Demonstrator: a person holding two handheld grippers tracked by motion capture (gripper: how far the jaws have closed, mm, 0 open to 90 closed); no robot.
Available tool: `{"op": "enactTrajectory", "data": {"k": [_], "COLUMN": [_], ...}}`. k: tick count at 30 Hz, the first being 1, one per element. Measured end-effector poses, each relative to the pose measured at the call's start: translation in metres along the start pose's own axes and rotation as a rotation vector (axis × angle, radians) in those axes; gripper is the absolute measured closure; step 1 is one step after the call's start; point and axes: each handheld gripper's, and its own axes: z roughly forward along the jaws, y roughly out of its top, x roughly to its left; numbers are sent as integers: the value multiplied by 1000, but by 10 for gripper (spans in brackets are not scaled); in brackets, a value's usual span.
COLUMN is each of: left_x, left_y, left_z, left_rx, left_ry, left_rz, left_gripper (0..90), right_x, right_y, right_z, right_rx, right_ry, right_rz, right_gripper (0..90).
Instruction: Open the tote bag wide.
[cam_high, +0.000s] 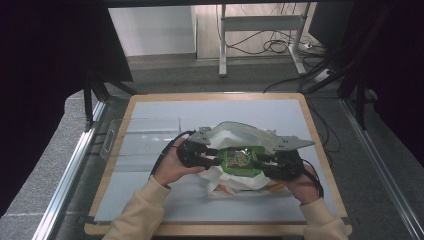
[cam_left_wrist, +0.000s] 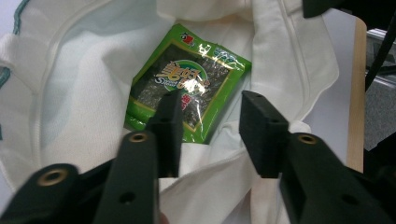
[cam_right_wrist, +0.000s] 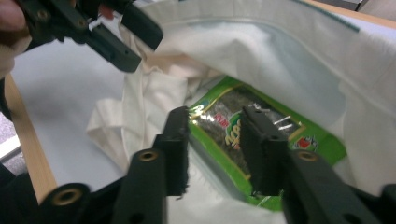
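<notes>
While a green seaweed snack packet (cam_high: 240, 159) lies in the mouth of a white cloth bag (cam_high: 235, 131) on the tabletop (cam_high: 150, 107), the left gripper (cam_left_wrist: 211, 122) and right gripper (cam_right_wrist: 215, 135) close in from either side, each part-open, empty, its jaws astride the bag's rim. Done well, each gripper should pinch only the rim cloth, clear of the packet, and spread the opening evenly so the packet slides deeper
</notes>
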Motion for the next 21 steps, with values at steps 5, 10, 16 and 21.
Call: {"op": "enactTrajectory", "data": {"k": [5, 10, 16, 21], "left_x": [-1, 0, 2, 0], "left_y": [-1, -3, -6, -7], "left_z": [4, 6, 8, 9], "left_rx": [26, 30, 54, 76], "left_ry": [-7, -9, -1, -5], "left_rz": [1, 2, -1, 8], "left_gripper": [756, 898, 899, 900], "right_x": [-6, -6, -3, -5], "right_y": [12, 35, 53, 63], "right_z": [12, 30, 48, 73], "right_rx": [22, 47, 74, 119], "right_ry": [15, 43, 74, 89], "right_rz": [-25, -49, -64, -73], "right_gripper": [856, 884, 884, 885]}}
